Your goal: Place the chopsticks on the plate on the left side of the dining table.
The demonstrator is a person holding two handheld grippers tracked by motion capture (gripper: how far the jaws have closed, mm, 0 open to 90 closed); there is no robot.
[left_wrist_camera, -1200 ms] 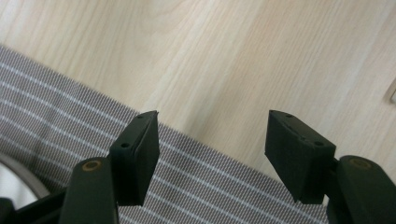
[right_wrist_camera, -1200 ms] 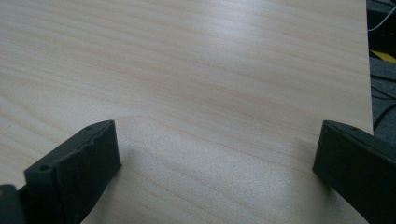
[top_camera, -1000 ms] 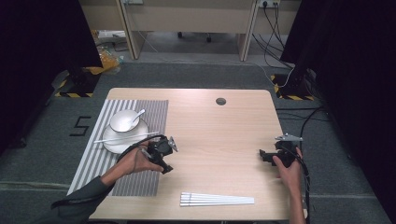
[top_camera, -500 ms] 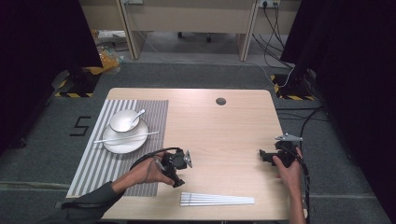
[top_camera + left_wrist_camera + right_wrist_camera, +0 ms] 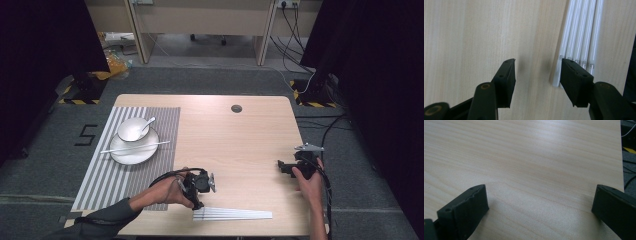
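I am steering 2 hand-held claws over a pale wooden table (image 5: 240,145). My left gripper (image 5: 199,196) sits near the table's front edge, just above a tight row of white chopsticks (image 5: 232,215) lying flat there. In the left gripper view, the chopsticks (image 5: 579,37) run from 6 o'clock up to 12 o'clock, and their near ends sit at the tip of the jaw on that picture's right. The left gripper (image 5: 537,72) is about half open; its jaws have just been closing, yet only bare wood lies between them and nothing is held. So the bundle lies toward 3 o'clock of the gap, its long axis running with the jaws. I judge the claw must shift that way to straddle a stick.

My right gripper (image 5: 295,167) rests well apart at 3 o'clock on the table, jaws wide and empty, so the left is far nearer.
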